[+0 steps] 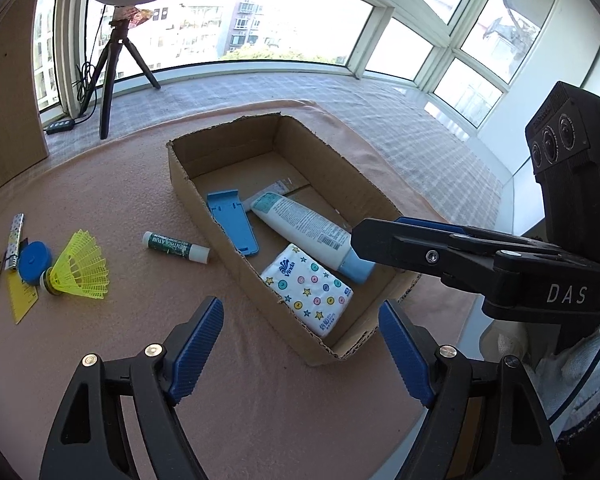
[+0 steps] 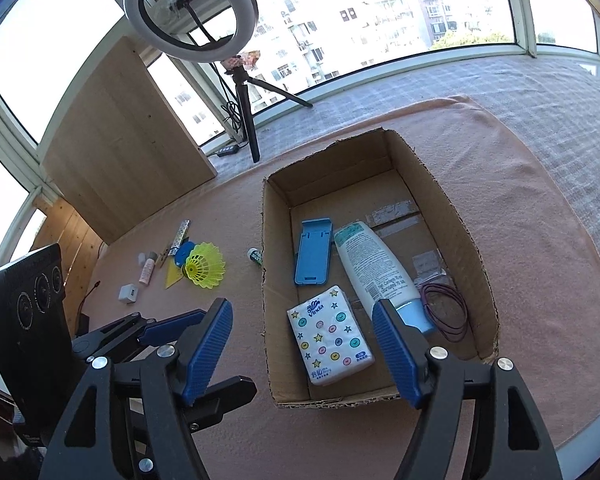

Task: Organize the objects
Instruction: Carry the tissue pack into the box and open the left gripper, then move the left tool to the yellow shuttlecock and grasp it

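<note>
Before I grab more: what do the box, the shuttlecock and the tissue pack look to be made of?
Box: brown corrugated cardboard, matte; fluting shows along its cut rim. Shuttlecock: likely nylon or plastic, a translucent neon-yellow moulded lattice skirt; its base material is unclear. Tissue pack: thin, slightly glossy printed plastic film, probably soft paper tissues inside.

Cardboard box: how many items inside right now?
4 in the cardboard box: blue stand, white tube mid-floor, tissue pack at the near end, thin cord loop by the right wall.
</note>
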A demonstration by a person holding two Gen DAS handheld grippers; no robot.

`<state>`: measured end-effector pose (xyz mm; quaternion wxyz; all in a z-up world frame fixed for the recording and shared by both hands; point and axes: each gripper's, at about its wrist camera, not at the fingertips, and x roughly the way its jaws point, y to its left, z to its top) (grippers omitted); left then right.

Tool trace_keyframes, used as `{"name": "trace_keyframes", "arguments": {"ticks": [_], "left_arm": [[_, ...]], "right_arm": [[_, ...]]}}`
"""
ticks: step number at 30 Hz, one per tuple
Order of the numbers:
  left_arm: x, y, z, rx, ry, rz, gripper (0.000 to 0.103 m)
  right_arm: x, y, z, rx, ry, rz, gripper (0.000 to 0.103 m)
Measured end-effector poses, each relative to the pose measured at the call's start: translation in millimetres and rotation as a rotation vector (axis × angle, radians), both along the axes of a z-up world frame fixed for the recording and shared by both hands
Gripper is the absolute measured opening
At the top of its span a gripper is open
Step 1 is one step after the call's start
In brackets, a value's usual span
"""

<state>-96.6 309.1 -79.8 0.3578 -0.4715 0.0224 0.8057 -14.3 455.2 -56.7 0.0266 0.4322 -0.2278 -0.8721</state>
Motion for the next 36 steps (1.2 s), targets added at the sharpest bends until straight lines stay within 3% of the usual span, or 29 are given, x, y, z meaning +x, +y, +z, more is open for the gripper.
{"name": "trace_keyframes", "arguments": {"ticks": [27, 36], "left_arm": [[-32.0, -184.5, -9.0, -0.025, -0.026, 0.365, 0.083], [-52.0, -202.9, -25.2, -0.043, -0.025, 0.382, 0.082]], "right_arm": [[-48.2, -99.8, 3.3, -0.014, -0.013, 0.195, 0.069], [-84.0, -128.5, -6.7, -0.054, -0.036, 0.267, 0.069]]}}
